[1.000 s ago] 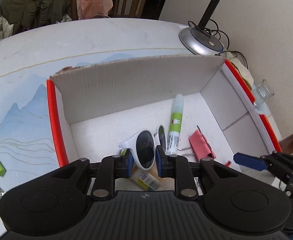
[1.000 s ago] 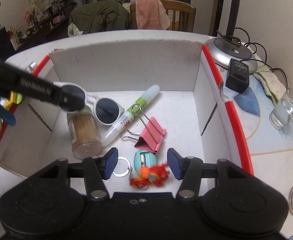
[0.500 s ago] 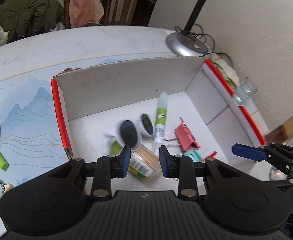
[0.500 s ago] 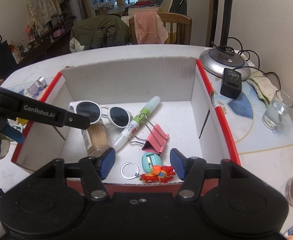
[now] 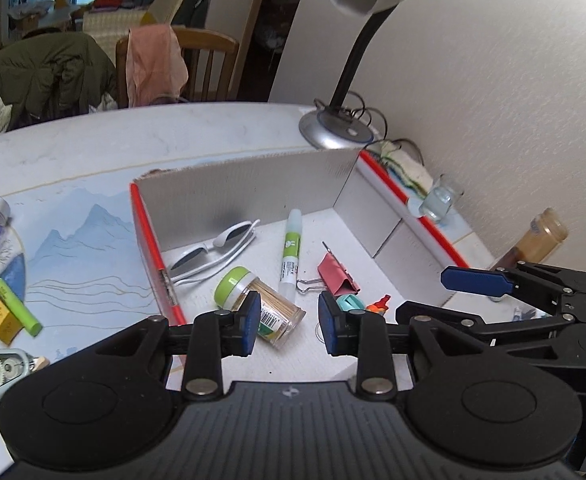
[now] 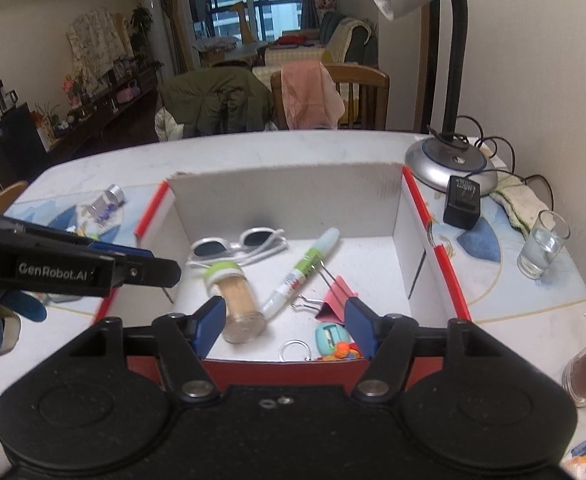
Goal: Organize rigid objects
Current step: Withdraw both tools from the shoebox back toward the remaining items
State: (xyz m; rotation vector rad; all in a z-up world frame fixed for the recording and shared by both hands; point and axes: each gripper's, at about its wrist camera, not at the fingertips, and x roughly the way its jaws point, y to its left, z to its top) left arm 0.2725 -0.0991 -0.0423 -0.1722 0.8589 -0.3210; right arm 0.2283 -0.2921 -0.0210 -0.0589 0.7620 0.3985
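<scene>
left tongs [image 5: 285,322] slightly parted, nothing between the pads, hovering over the near edge of the cardboard box [image 5: 253,184]. right tongs [image 6: 285,326] with jaws opening, wide apart and empty, above the box's red near wall.

inside the box, against the far wall – white sunglasses [image 6: 237,246], lying flat. beside them, toward the middle – glue stick [image 6: 303,270] lying diagonally, its lower end near a toothpick jar [image 6: 235,296] tipped on its side with the green lid toward the far wall. pink binder clip [image 6: 335,294] just right of the glue stick. at the near wall – teal sharpener [image 6: 330,338], key ring [image 6: 295,350] and a small orange toy [image 6: 343,350], close together.

on the desk [image 6: 213,156] outside the box: lamp base [image 6: 451,162] at the far right corner, black adapter [image 6: 463,202] near it, water glass [image 6: 543,244] along the right edge.
</scene>
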